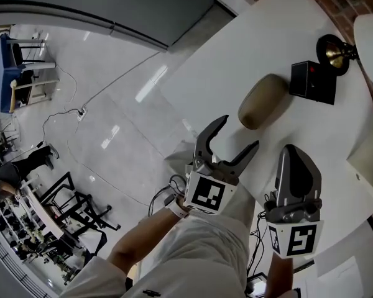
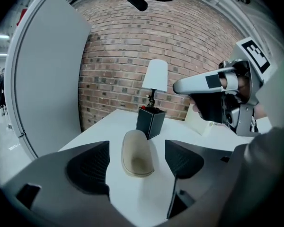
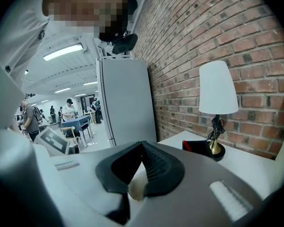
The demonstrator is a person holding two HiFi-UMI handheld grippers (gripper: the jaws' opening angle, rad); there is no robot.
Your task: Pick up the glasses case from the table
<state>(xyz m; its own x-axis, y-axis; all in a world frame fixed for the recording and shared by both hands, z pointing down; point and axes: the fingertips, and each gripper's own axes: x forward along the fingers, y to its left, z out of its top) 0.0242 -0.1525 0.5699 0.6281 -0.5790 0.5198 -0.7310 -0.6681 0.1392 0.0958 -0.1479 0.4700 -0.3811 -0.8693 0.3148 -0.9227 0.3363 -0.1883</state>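
The tan oval glasses case [image 1: 263, 101] lies on the white table [image 1: 255, 48], lengthwise toward the brick wall. My left gripper [image 1: 240, 131] hovers just short of its near end, jaws open and empty. In the left gripper view the case [image 2: 137, 152] shows in the gap ahead of the dark pads [image 2: 90, 167], untouched. My right gripper [image 1: 290, 149] is shut, off to the right of the case over the table. In the right gripper view its closed fingers [image 3: 154, 167] hide most of the case [image 3: 136, 188].
A black box [image 1: 313, 81] stands just beyond the case, close to its far end. Behind it is a brass-footed lamp [image 1: 333, 49] with a white shade [image 3: 217, 89] against the brick wall. A white block [image 2: 201, 124] sits at the table's right.
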